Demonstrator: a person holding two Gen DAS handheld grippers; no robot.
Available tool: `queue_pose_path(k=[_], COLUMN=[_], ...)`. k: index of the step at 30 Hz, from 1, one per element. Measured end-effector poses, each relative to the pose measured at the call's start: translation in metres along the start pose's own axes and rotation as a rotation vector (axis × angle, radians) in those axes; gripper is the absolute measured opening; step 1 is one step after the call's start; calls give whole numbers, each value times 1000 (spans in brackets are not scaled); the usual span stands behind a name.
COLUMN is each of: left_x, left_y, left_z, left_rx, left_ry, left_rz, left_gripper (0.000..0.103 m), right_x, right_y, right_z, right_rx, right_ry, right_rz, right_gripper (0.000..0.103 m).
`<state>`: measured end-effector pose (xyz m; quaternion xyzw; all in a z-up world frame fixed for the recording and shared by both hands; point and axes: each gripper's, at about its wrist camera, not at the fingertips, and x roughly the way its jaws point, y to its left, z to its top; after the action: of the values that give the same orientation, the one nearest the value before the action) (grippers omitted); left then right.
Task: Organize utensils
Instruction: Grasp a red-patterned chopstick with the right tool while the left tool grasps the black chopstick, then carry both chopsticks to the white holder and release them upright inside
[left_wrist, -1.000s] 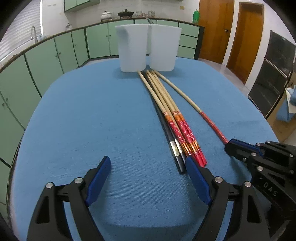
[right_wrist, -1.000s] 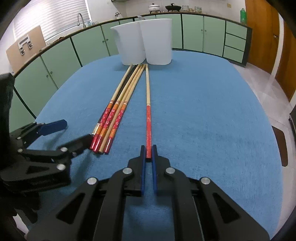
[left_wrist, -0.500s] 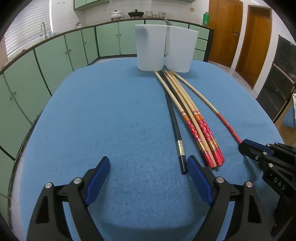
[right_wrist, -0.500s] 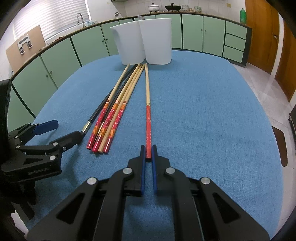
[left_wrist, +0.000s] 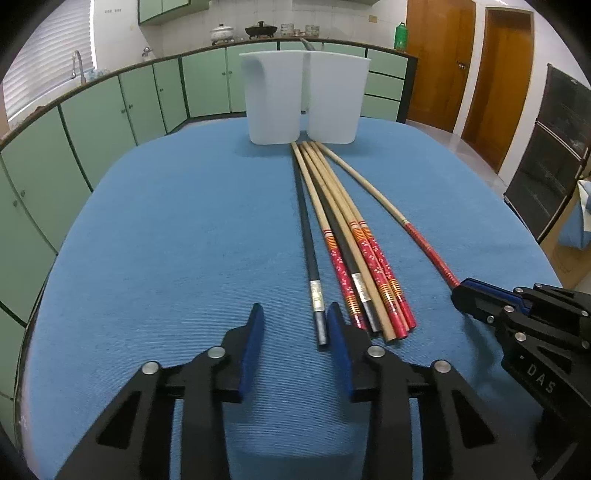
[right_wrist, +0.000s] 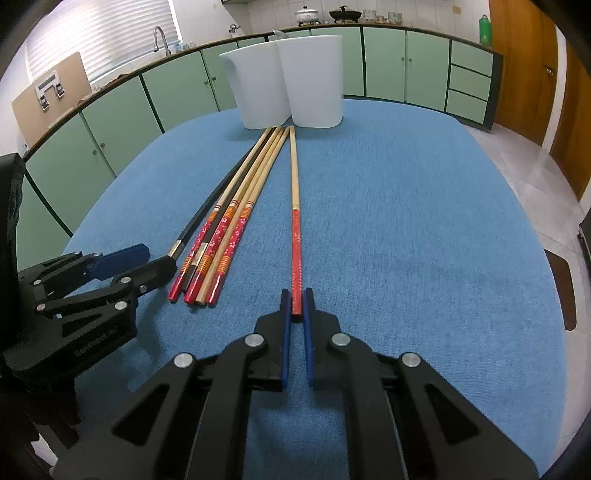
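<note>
Two white containers (left_wrist: 273, 103) (right_wrist: 314, 81) stand side by side at the far end of the blue table (left_wrist: 166, 240). Several chopsticks lie fanned out in front of them. A black chopstick (left_wrist: 308, 236) with a silver end lies between the jaws of my left gripper (left_wrist: 295, 325), close to the right pad. The jaws are closing and the left pad is still apart from it. A bundle of red-ended chopsticks (left_wrist: 373, 266) (right_wrist: 221, 240) lies just right of it. My right gripper (right_wrist: 295, 306) (left_wrist: 458, 291) is shut on the tip of a single red-ended chopstick (right_wrist: 295, 229).
My left gripper (right_wrist: 147, 260) shows at the left of the right wrist view, beside the bundle. Green cabinets ring the room behind the table, and wooden doors (left_wrist: 436, 62) stand at the far right. Blue cloth stretches bare left of the chopsticks.
The left jaws have narrowed from wide apart to close around the black chopstick's end, which now lies apart from the bundle. The right gripper has kept still on its chopstick.
</note>
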<state>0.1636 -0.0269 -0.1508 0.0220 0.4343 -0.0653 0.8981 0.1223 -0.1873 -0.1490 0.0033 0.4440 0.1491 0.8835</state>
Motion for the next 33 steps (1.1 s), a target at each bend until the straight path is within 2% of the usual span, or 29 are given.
queue_pose_path(k=[2,4,6,15,24,33], left_x=[0,0,0,-11,-62,-109], left_y=[-1,-2,-3,8,22,32], left_z=[0,-1,-1,-1,13,49], left_rx=[2,4,2,-48,-30,-25], left_ry=[-2,-5,-5,-23,-140,-285], left_rz=[-2,-15,-23,-52,-24,-22], left_gripper=[29,14,7,6,6,6], right_x=[0,1,0,-6,-41,-89], right_y=[0,-2,-4,-7,-7,-8], right_z=[0,0,0,-1,12,54], right_rx=[4,13,18,40,16,-10], right_ry=[0,0,0,-27,-111,-227], right_rz=[8,18,25,31,16,31], right_gripper=[7,7,7,5,5,5])
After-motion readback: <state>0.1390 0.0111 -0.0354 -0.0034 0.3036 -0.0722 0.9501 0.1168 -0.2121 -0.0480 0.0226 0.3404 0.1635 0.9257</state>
